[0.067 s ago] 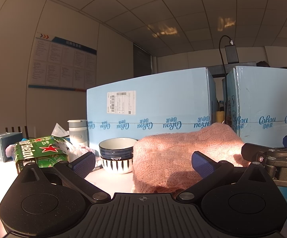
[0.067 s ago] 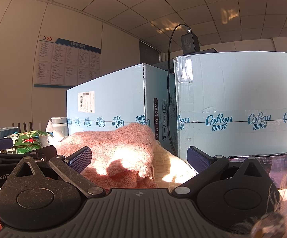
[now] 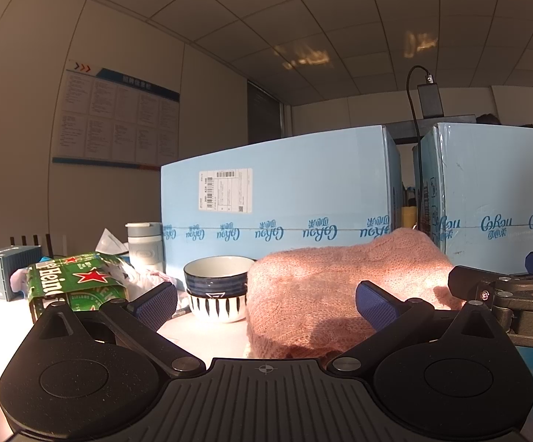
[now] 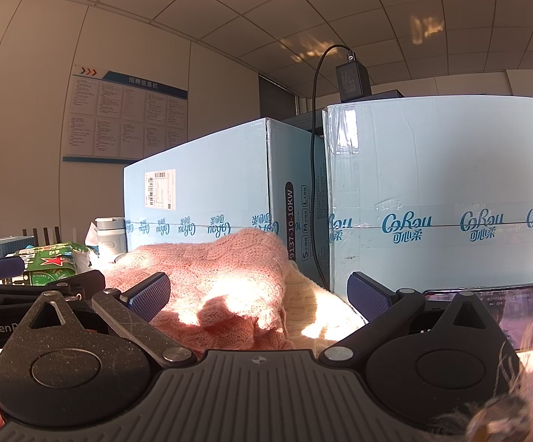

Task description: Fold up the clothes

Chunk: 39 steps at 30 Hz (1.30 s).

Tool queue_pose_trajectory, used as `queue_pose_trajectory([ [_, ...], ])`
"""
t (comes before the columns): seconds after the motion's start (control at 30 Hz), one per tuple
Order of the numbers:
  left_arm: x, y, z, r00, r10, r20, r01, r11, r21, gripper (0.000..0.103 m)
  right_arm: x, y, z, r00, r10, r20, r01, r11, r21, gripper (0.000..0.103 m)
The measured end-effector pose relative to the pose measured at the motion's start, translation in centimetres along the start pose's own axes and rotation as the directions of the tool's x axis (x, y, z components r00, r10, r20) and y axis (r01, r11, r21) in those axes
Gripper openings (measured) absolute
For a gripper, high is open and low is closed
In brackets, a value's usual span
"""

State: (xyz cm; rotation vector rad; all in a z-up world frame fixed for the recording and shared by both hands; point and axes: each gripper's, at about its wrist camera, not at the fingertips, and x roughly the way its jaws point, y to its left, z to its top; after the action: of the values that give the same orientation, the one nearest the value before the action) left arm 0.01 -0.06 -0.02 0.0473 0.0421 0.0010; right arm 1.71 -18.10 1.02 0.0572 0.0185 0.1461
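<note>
While both of your grippers stand with jaws spread wide and nothing between the pads, the pink knit sweater (image 3: 343, 291) lies heaped on the white table (image 3: 207, 335), its far edge bunched up against the pale blue cartons (image 3: 277, 191). Your left gripper (image 3: 264, 304) points level at the sweater's near left flank; your right gripper (image 4: 259, 300) faces its sunlit folds, where a cream knitted garment (image 4: 321, 302) lies under or beside the pink one; which, you cannot tell.

That overlap is your first risk: close the right jaws low into the heap and you likely pinch both garments together, so the fold drags the cream piece along. The loose, open knit can also snag on a pad edge or stretch if you pull from a single layer.

On the left, two stacked bowls (image 3: 216, 289) stand just beside the sweater, with a green Heineken carton (image 3: 71, 285) and a lidded cup (image 3: 144, 243) near behind. Sweep the cloth leftward and you may knock the bowls off their stack.

On the right, a phone (image 4: 516, 305) leans against the carton near your right pad, its cable trailing; a wide swing could tip it. The two grippers sit close together, so crossing them risks a collision.
</note>
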Motion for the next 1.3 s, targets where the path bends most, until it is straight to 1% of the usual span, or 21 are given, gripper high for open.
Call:
queue_pose_trajectory([
  [1.3,-0.09,-0.21,0.01,1.000,0.000,-0.002,0.000,1.000,0.002,0.103,-0.02,0.01,0.02,1.000,0.000,-0.001,0.000,1.000,0.000,0.103],
])
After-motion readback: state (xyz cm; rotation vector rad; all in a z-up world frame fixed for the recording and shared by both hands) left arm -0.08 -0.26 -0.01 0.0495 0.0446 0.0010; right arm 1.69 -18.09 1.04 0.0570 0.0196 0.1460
